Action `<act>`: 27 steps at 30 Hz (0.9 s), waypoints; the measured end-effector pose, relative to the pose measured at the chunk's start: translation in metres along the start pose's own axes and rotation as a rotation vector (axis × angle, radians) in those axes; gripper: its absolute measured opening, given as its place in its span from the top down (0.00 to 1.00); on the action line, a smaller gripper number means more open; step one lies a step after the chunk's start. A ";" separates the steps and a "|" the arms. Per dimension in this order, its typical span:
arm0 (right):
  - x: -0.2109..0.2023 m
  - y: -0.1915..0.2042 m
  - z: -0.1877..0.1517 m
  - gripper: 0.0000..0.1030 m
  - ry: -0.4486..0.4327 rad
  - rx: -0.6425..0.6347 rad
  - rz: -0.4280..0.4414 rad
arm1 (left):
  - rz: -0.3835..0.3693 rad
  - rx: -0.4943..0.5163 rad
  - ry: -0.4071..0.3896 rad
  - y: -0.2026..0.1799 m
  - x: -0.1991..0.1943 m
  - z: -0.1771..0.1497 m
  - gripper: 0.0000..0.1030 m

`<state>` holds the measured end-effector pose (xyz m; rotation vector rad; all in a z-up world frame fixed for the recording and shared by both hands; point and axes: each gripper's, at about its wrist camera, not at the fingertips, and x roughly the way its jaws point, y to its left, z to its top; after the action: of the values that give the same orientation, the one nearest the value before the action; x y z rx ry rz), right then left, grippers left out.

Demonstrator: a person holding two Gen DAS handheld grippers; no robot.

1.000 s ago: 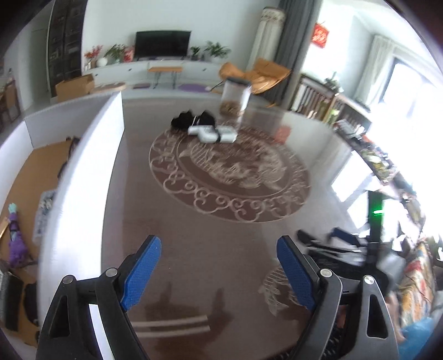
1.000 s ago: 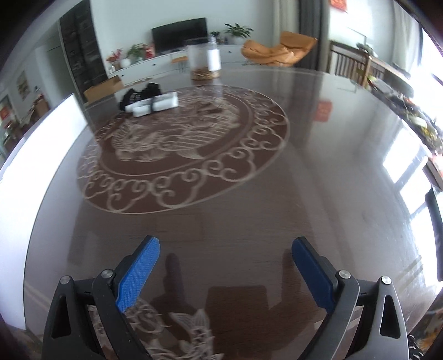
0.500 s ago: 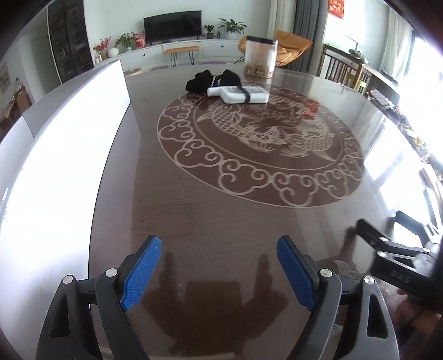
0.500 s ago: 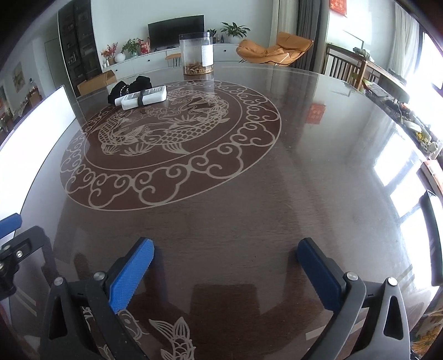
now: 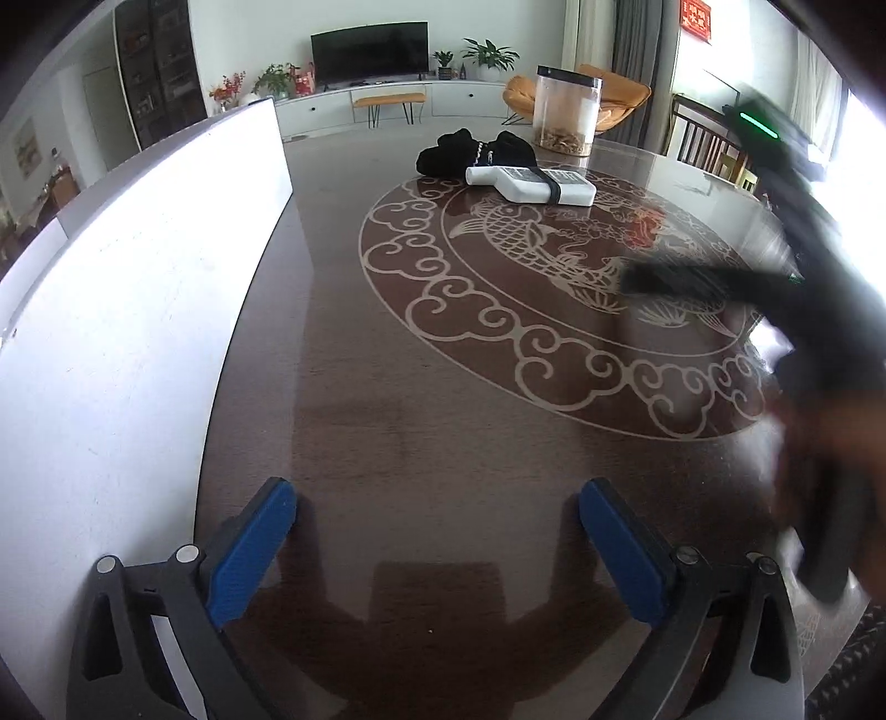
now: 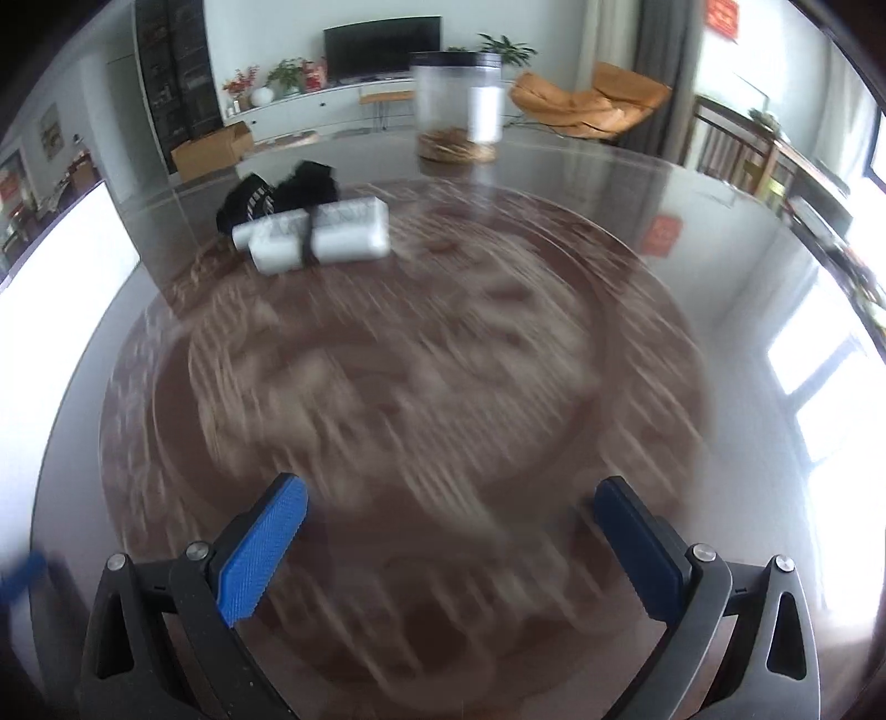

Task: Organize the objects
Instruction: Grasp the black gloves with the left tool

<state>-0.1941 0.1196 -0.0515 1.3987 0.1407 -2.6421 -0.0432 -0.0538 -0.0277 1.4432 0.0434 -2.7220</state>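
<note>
Swinging across, my right gripper (image 6: 448, 531) nears the strapped white packs (image 6: 318, 235); both it and my left gripper (image 5: 437, 531), its jaws just widened, gape empty, packs well ahead.

Beyond the fingers spreads a glossy dark round table (image 5: 421, 399) with a pale fish-and-cloud inlay. Far ahead, a black television (image 5: 370, 54) sits over a white low cabinet (image 5: 387, 102); an orange lounge chair (image 6: 587, 99) stands right of it, near bright windows (image 6: 819, 387).
</note>
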 end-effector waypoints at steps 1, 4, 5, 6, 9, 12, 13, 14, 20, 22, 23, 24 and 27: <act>0.007 0.009 0.011 0.00 -0.001 -0.013 0.009 | -0.001 0.001 0.000 0.000 0.000 0.000 0.00; 0.032 0.035 0.046 0.00 -0.004 -0.043 0.032 | -0.010 0.006 0.001 -0.001 0.000 0.001 0.00; 0.039 0.042 0.057 0.00 -0.006 -0.043 0.034 | -0.010 0.006 0.000 -0.001 0.000 0.001 0.00; 0.044 0.046 0.064 0.00 -0.007 -0.040 0.032 | -0.010 0.006 -0.001 -0.001 0.000 0.001 0.00; 0.056 0.052 0.081 0.00 -0.009 -0.024 0.023 | -0.011 0.007 -0.001 -0.001 0.000 0.001 0.00; 0.062 0.046 0.091 0.00 -0.011 0.014 0.004 | -0.011 0.009 0.000 -0.002 -0.001 0.000 0.00; 0.063 0.042 0.092 0.00 -0.014 0.033 0.005 | -0.011 0.009 0.000 -0.002 -0.001 0.000 0.00; 0.061 0.034 0.092 0.00 -0.023 0.067 0.008 | -0.011 0.009 0.000 -0.002 -0.001 0.000 0.00; 0.045 -0.033 0.066 0.00 -0.006 0.173 -0.109 | -0.011 0.008 -0.001 -0.002 -0.001 0.000 0.00; 0.035 -0.062 0.053 0.00 -0.003 0.217 -0.140 | -0.011 0.007 0.000 -0.002 -0.002 0.000 0.00; 0.028 -0.083 0.043 0.00 -0.002 0.242 -0.160 | -0.011 0.007 0.000 -0.002 -0.002 0.000 0.00; 0.022 -0.096 0.035 0.00 -0.001 0.255 -0.170 | -0.011 0.007 0.000 -0.002 -0.002 0.000 0.00; 0.001 -0.130 0.009 0.00 -0.002 0.256 -0.169 | -0.010 0.008 0.006 -0.002 -0.002 0.001 0.00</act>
<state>-0.2246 0.2457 -0.0450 1.5198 -0.0882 -2.8848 -0.0432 -0.0517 -0.0258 1.4578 0.0402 -2.7285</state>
